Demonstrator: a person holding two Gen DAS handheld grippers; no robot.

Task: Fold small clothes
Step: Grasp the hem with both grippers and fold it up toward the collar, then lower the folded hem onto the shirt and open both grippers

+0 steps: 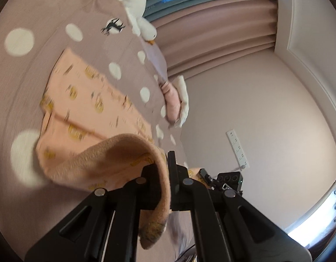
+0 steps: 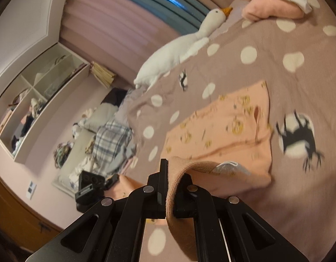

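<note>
A small peach garment with yellow prints lies spread on the mauve bedspread with white dots. My left gripper is shut on the garment's near edge, which curls up and over the left finger. In the right wrist view the same peach garment lies flat further off, with a white label showing at its raised edge. My right gripper is shut on that edge too, the cloth pinched between the black fingers and hanging down below them. Both pinched edges are lifted off the bed.
A white plush goose lies along the bed's far side. Folded pink and white clothes are stacked at the bed's corner. Beyond the bed are curtains, a wall shelf, a bench with piled laundry, and the other gripper's body.
</note>
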